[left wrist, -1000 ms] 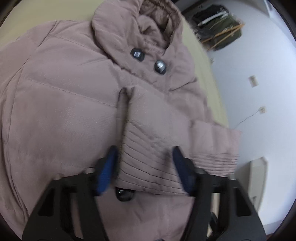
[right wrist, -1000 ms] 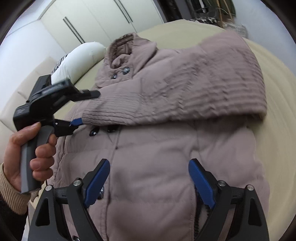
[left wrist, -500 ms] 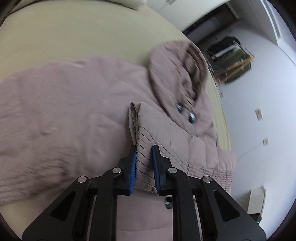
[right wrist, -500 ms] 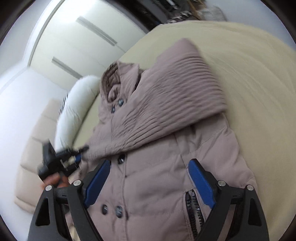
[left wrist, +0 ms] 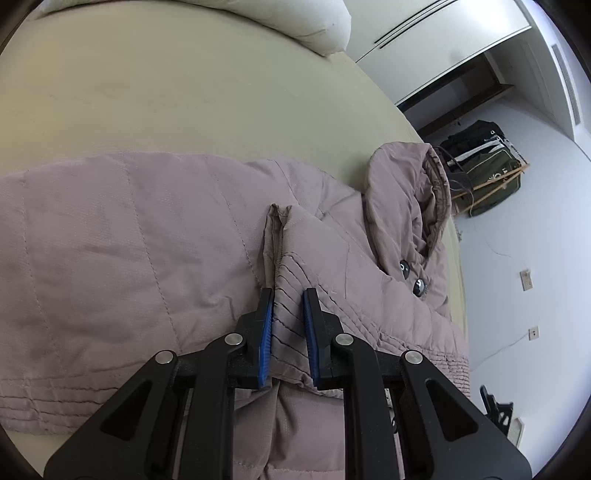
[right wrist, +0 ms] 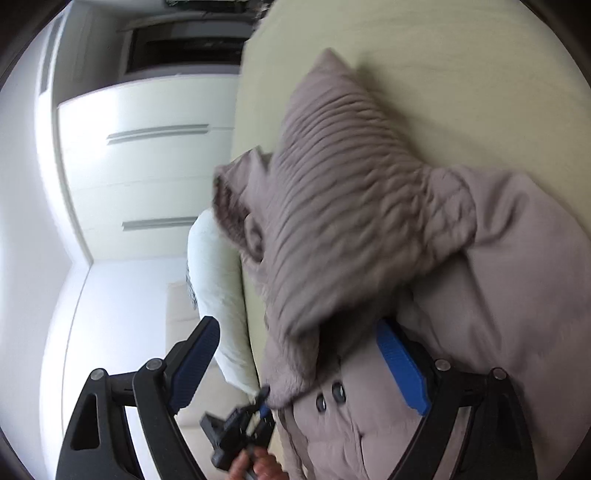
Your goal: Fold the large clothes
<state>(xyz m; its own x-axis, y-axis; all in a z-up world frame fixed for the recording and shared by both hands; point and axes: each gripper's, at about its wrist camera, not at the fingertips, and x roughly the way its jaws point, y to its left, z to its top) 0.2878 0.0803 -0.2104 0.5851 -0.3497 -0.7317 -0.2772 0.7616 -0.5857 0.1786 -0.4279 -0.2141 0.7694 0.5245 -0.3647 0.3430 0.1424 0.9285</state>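
Note:
A mauve quilted hooded jacket (left wrist: 110,258) lies front up on a beige bed (left wrist: 184,92). One sleeve is drawn across its chest, and my left gripper (left wrist: 288,328) is shut on that sleeve's ribbed cuff (left wrist: 291,295). The hood (left wrist: 406,199) and two dark buttons (left wrist: 410,275) lie to the right of the cuff. The right wrist view is rolled sideways and blurred. There my right gripper (right wrist: 299,365) stands open over the jacket's (right wrist: 498,295) buttoned front, its pads pressing nothing. The held sleeve (right wrist: 343,221) stretches across, down to the left gripper (right wrist: 240,432) in a hand (right wrist: 258,469).
A white pillow (left wrist: 295,22) lies at the head of the bed, with white wardrobe doors (left wrist: 424,33) behind. A dark bag on a wooden rack (left wrist: 484,173) stands by the wall beyond the bed. Bare bedsheet (right wrist: 443,74) surrounds the jacket.
My left gripper has shut on the cuff and carried it sideways across the jacket. The right gripper has rolled strongly and sunk lower over the jacket front, still open.

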